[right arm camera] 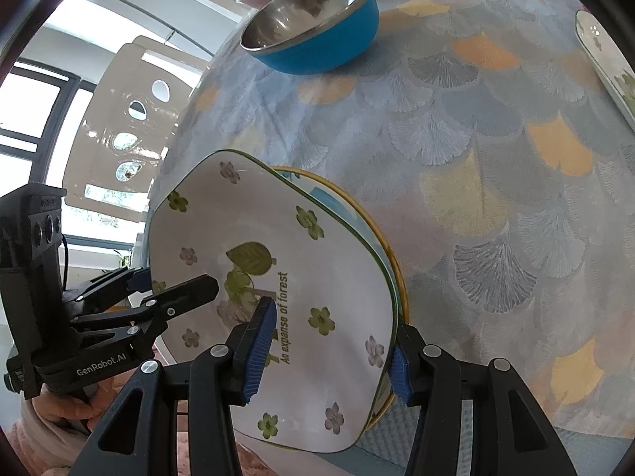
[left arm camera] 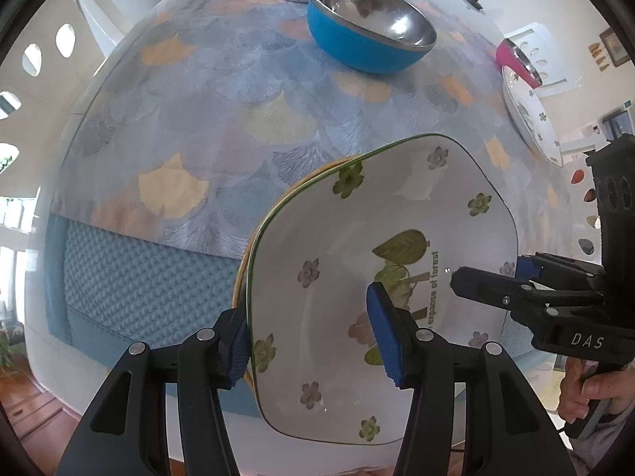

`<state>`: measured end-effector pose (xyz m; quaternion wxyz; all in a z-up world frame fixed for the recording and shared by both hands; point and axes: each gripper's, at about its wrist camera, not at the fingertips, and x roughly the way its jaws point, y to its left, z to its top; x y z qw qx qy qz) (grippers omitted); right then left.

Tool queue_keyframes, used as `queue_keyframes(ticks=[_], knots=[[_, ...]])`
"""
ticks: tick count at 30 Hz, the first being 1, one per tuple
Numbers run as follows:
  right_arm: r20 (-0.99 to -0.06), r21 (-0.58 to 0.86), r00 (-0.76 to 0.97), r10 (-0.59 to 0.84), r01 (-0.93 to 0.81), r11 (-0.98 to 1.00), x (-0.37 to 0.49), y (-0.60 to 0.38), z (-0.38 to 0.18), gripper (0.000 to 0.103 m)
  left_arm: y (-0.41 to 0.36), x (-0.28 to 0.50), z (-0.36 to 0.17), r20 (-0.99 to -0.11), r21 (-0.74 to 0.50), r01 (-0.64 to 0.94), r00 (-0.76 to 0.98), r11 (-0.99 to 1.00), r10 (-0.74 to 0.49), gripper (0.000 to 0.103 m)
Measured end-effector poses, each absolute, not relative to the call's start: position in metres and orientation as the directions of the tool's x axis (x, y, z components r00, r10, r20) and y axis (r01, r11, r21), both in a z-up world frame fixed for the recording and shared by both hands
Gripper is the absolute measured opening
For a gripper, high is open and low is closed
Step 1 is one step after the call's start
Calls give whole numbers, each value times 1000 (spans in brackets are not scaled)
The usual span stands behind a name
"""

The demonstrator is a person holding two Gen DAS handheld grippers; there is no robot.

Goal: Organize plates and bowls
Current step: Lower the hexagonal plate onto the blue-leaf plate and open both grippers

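Lower centre of both views: the floral square plate (left arm camera: 357,238) sits on a yellow-rimmed plate (right arm camera: 381,234) at the table (left arm camera: 190,119) edge. Left gripper (left arm camera: 313,335) and right gripper (right arm camera: 333,351) clamp opposite rims. Glazed ceramic looks stiff, slippery, breakable; rim holds seem safest.

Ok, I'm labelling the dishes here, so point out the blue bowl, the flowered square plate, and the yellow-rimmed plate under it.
blue bowl (left arm camera: 357,49): left wrist view, blue outer wall.
flowered square plate (right arm camera: 337,277): right wrist view, white inner face.
yellow-rimmed plate (right arm camera: 383,244): right wrist view, exposed yellow rim.
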<state>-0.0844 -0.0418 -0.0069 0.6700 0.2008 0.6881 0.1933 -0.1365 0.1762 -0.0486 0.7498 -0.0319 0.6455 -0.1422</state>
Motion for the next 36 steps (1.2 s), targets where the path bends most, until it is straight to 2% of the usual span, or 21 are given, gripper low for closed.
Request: queue_keyframes(ticks=[7,21,36], knots=[[-856,511,-63,513,49,858,-81,-39,-8,51,165,-135,-50,-977,-174,185,89,967,-193,52],[-853,497,-119,509,116,860,-78,-41,-10,51,160,-127,-46,-985,-153,169,56,974,-165,52],[-888,442,-106,448,75,894,-69,-36,-1,51,158,-104,-41,-986,-143,189,61,972,-157,54]])
